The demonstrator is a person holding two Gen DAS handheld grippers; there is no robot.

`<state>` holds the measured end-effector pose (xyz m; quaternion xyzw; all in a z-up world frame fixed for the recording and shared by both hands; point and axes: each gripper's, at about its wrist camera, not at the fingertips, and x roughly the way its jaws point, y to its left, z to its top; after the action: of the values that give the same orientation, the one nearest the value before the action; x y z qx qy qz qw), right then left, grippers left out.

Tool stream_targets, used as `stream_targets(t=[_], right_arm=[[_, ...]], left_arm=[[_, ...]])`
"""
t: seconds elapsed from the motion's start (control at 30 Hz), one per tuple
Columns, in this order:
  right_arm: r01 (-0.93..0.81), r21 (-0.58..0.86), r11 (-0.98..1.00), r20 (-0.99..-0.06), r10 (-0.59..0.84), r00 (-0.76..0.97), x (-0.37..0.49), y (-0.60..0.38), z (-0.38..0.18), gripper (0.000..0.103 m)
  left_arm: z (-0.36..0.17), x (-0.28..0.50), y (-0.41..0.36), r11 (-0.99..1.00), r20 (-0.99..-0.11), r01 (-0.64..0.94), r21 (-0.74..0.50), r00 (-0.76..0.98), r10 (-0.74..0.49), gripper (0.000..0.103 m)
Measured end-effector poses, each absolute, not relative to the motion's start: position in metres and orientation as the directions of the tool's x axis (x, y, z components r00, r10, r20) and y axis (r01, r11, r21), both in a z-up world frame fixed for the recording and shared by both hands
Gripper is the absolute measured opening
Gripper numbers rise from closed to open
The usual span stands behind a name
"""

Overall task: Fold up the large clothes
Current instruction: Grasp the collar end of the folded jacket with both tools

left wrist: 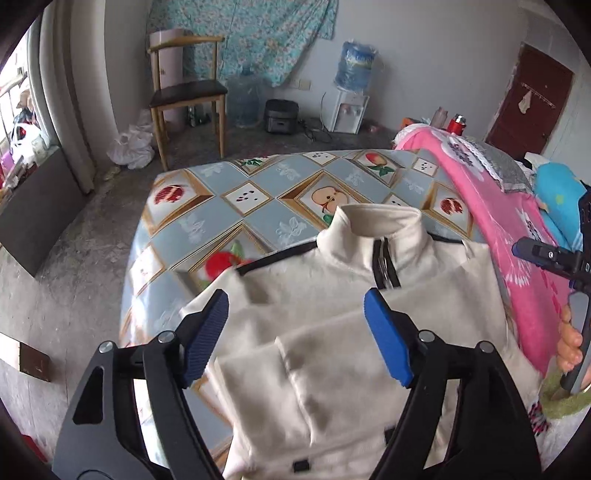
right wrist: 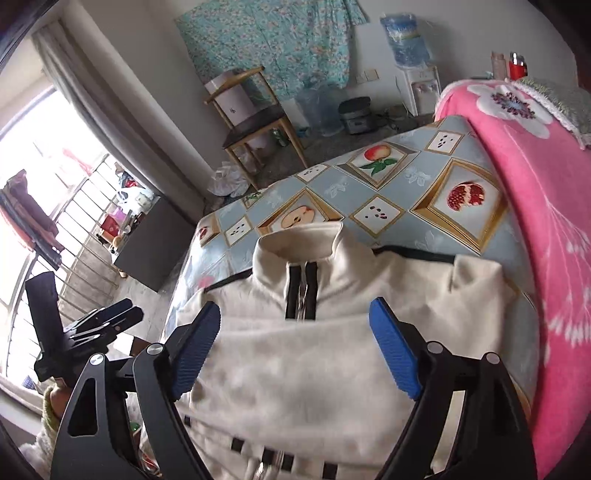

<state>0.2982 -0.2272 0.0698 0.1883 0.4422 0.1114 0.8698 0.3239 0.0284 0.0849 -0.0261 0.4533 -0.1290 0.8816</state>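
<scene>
Fruit-patterned oilcloth covers the table that fills the middle of a bare concrete-floored room. Over it the left gripper has its blue-padded fingers spread wide and released, with nothing between them but the garment lying below. The right gripper is likewise released, its fingers well apart and clear of the cloth. Under both lies the cream zip-neck jacket, flat on the near part of the table, its stand-up collar pointing away and a lower portion folded up over the chest. A pink flowered blanket is draped just beside the table on the right. Farther back stand a wooden chair, a water dispenser and a floral cloth hung on the wall.
</scene>
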Motion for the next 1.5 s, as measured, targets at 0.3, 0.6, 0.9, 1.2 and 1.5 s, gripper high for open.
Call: stream_targets(t=[0.3,0.6,0.9,1.2,1.5], right_arm=[[0.043,0.380,0.924,-0.830,0.319,0.458,0.415,-0.220,0.029,0.081],[-0.031,0.347,0.937,-0.879,0.337,0.336,0.474,-0.204,0.002,0.081],[-0.075,0.262,0.962,-0.914,0.272,0.302,0.483,-0.192,-0.010,0.081],[-0.019,0.090,0.996,-0.971,0.092,0.219,0.496,-0.200,-0.052,0.081],[-0.054,0.116,0.992,-0.964,0.125,0.234,0.455,-0.220,-0.046,0.070]], left_arm=[[0.034,0.436,-0.020,0.961,-0.868,0.169,-0.220,0.415,-0.272,0.073],[0.010,0.480,-0.037,0.968,-0.897,0.149,-0.200,0.369,-0.242,0.074],[0.008,0.491,-0.036,0.940,-0.872,0.146,-0.308,0.352,-0.340,0.074],[-0.029,0.504,-0.081,0.982,-0.941,0.151,-0.113,0.302,-0.154,0.081],[-0.029,0.479,-0.078,0.975,-0.945,0.216,0.055,0.327,-0.019,0.081]])
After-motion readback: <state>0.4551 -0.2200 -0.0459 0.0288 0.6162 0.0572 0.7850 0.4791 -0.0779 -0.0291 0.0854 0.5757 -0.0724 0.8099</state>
